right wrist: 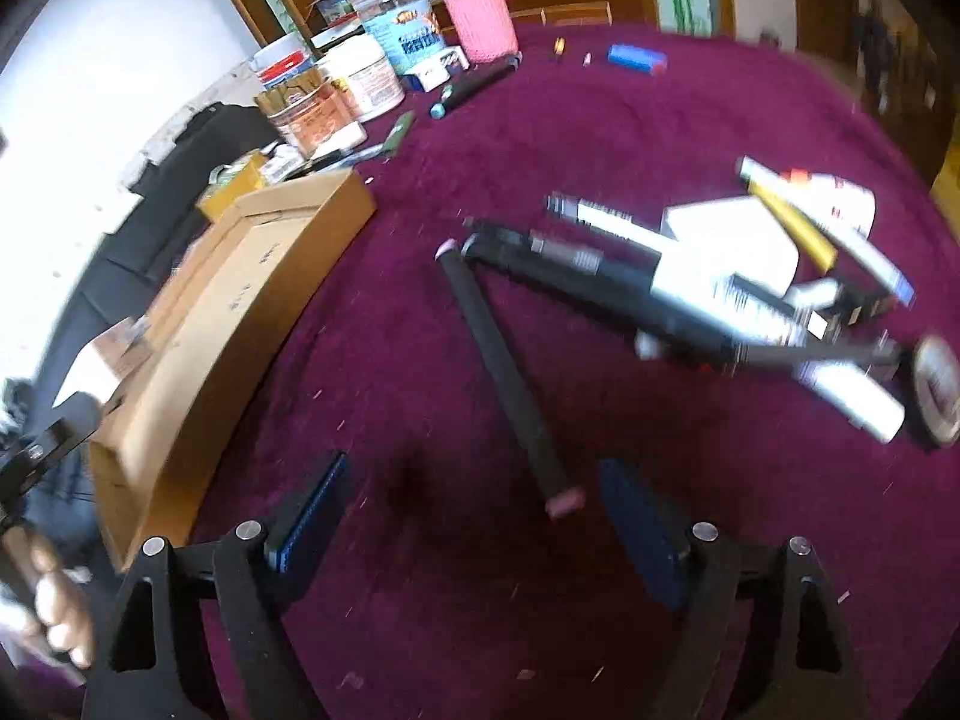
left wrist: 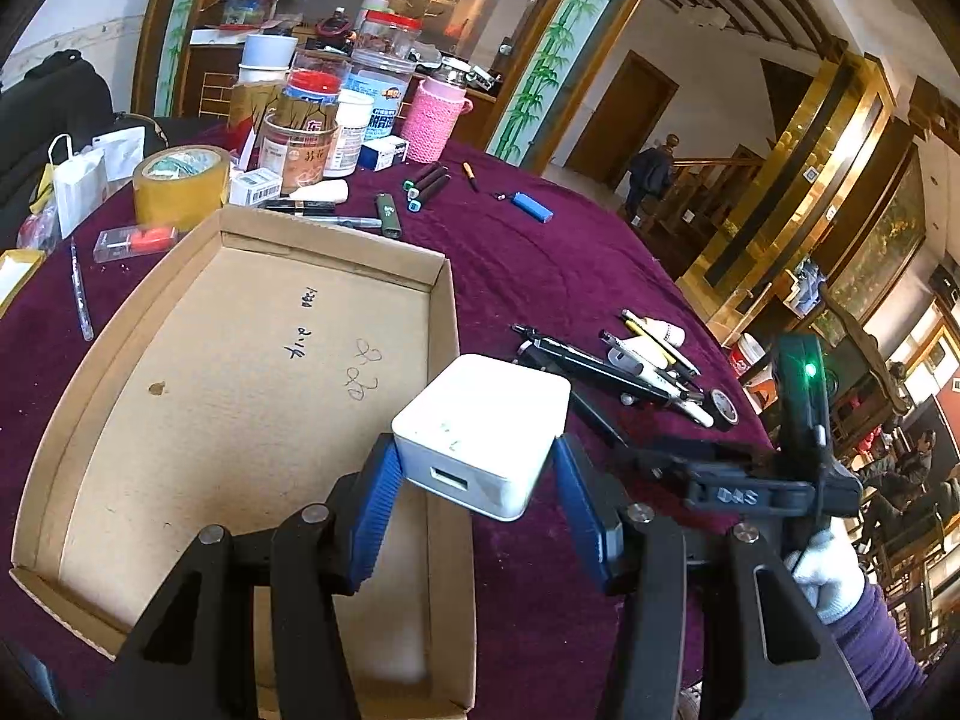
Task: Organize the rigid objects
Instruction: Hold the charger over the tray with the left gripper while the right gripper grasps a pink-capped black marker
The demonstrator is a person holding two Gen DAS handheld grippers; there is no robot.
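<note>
A white charger block [left wrist: 480,432] hangs over the right wall of an open, shallow cardboard box [left wrist: 240,360], with my left gripper [left wrist: 477,480] shut on it between its blue pads. My right gripper [right wrist: 474,516] is open low over the purple cloth. A black rod with pink ends [right wrist: 504,372] lies on the cloth, its near end between the fingers, close to the right one and untouched. Beyond it is a pile of pens and markers [right wrist: 720,276], also seen as pens [left wrist: 636,366] in the left wrist view. The box [right wrist: 240,300] stands to the left.
Jars, a pink knitted cup [left wrist: 432,120], a yellow tape roll [left wrist: 180,180], dark markers [left wrist: 426,183] and a blue lighter [left wrist: 531,207] crowd the far side. A black tape roll [right wrist: 936,390] lies beside the pens. The round table's edge curves close on the right.
</note>
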